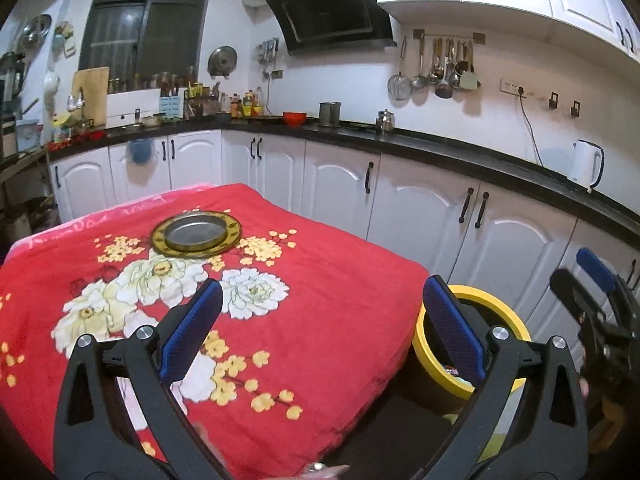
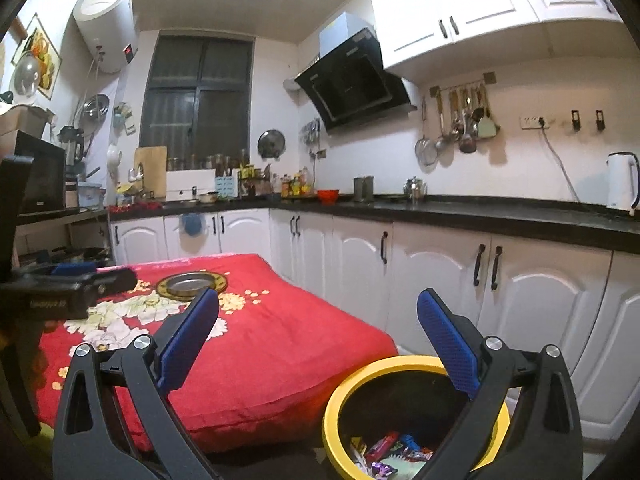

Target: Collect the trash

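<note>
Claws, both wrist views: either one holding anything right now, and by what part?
Nothing held. Left claw is open over the red blanket; right claw is open above the yellow bin, wrappers inside.

We find the red floral blanket (image 1: 304, 320) on the tabletop bare but for a metal plate (image 1: 196, 234) near its far edge. The yellow-rimmed bin (image 2: 404, 412) stands open beside its right edge, white cabinets (image 2: 440, 292) close behind.
</note>
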`<control>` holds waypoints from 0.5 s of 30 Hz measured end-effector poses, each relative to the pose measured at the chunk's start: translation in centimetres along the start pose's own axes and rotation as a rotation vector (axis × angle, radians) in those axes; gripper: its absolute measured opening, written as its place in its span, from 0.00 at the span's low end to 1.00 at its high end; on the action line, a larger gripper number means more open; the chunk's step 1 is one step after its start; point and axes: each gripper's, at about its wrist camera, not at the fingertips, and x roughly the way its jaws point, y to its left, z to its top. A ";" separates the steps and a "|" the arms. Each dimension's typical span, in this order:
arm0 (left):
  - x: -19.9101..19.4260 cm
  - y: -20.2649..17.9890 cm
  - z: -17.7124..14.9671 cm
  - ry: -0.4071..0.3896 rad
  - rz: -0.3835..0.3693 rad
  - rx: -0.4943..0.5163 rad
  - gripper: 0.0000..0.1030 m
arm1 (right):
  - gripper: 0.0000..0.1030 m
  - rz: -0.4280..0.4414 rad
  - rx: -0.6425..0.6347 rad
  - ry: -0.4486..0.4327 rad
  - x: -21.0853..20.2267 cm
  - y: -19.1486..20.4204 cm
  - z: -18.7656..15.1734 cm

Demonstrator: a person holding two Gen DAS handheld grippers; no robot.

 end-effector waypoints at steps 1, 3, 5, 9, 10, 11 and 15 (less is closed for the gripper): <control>-0.1 0.1 -0.4 -0.006 0.002 -0.003 0.89 | 0.94 -0.004 0.002 -0.006 0.0 0.0 -0.1; -0.3 0.1 -1.2 -0.026 0.007 -0.008 0.89 | 0.94 -0.012 0.012 -0.010 0.0 0.1 -0.2; -0.5 0.1 -1.5 -0.056 -0.001 -0.014 0.89 | 0.94 -0.003 0.022 -0.002 0.2 0.1 -0.4; -0.6 -0.1 -1.5 -0.073 -0.016 -0.009 0.89 | 0.94 0.006 0.018 0.019 0.6 0.6 -0.9; -0.6 -0.2 -1.5 -0.072 -0.017 -0.007 0.89 | 0.94 0.008 0.019 0.023 0.7 0.6 -1.0; -0.4 -0.3 -1.6 -0.065 -0.023 -0.004 0.89 | 0.94 0.012 0.022 0.031 0.8 0.7 -1.1; -0.2 -0.4 -1.8 -0.053 -0.033 -0.006 0.89 | 0.94 0.014 0.023 0.033 0.9 0.8 -1.3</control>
